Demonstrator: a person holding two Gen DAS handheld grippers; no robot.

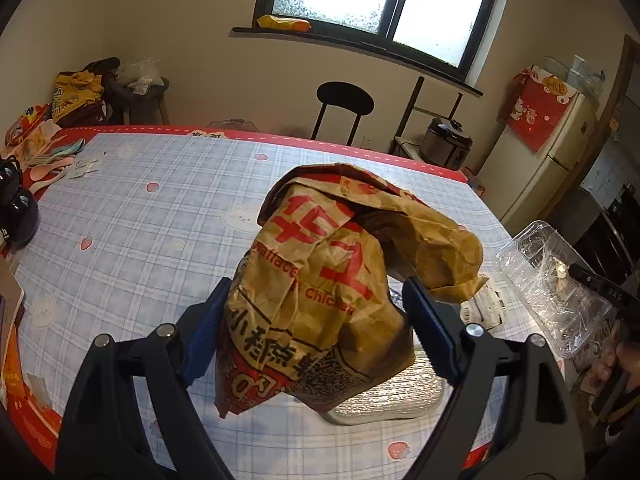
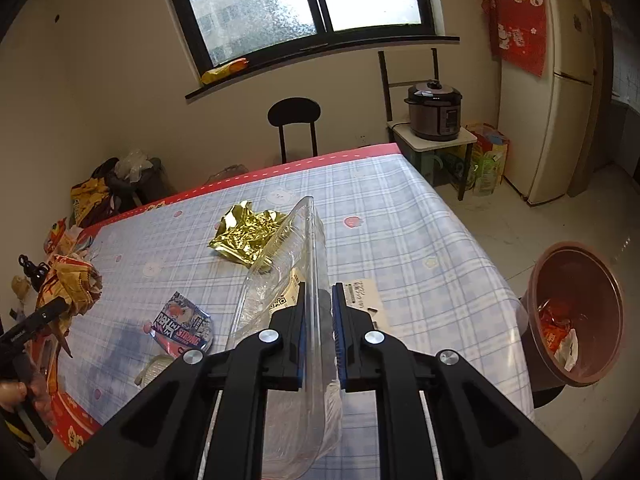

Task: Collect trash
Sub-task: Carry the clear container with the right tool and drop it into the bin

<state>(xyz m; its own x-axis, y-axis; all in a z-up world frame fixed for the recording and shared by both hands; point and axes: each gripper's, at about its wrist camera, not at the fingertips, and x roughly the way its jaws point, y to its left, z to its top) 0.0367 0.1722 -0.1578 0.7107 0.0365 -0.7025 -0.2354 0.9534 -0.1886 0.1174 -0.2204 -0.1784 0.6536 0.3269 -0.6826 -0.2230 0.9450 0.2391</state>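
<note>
Jaws hide clear tray's (image 2: 304,264) base, paper bag (image 1: 328,280) hides foil

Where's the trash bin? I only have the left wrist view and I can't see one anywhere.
Observer: On the floor off the right edge of the table stands a brown bin with wrappers already inside.
Operator: Is my paper bag hiding any trash on the table?
Observer: Yes, a crumpled gold foil wrapper lies mid-table, just behind the clear plastic container.
Operator: Is the other gripper really holding that container?
Observer: Yes, the right gripper is shut on the container's thin wall, one pad on each side.
</note>
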